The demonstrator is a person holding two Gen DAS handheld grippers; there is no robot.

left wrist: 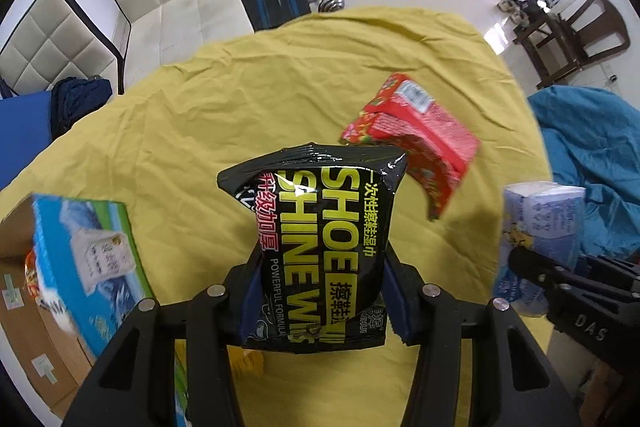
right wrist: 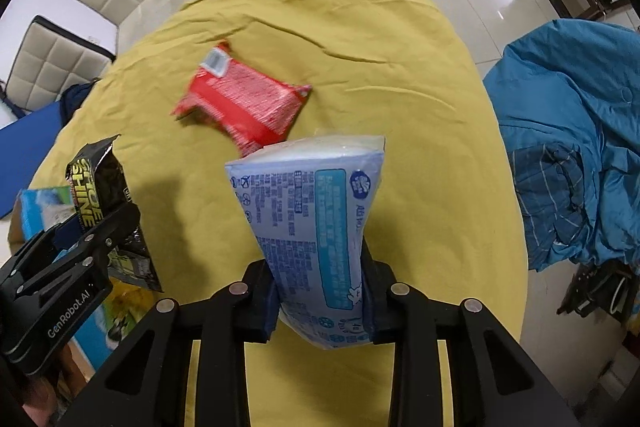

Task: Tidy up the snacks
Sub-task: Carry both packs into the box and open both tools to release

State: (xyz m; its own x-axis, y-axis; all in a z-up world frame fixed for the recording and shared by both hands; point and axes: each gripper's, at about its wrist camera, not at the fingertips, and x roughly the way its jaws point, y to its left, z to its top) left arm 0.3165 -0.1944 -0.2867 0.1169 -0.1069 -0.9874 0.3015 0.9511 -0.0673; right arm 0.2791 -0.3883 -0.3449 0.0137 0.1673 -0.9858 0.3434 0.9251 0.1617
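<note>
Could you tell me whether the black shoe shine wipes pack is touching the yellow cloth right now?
Apart. The right wrist view shows the black shoe shine wipes pack clamped in the left gripper, held above the yellow cloth.

Red packet (right wrist: 244, 109) on yellow-clothed table (right wrist: 400, 75)

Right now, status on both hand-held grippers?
Left hand-held gripper shut on black wipes pack. Right shut on blue pack. Red packet on yellow cloth. Nothing blocking.
</note>
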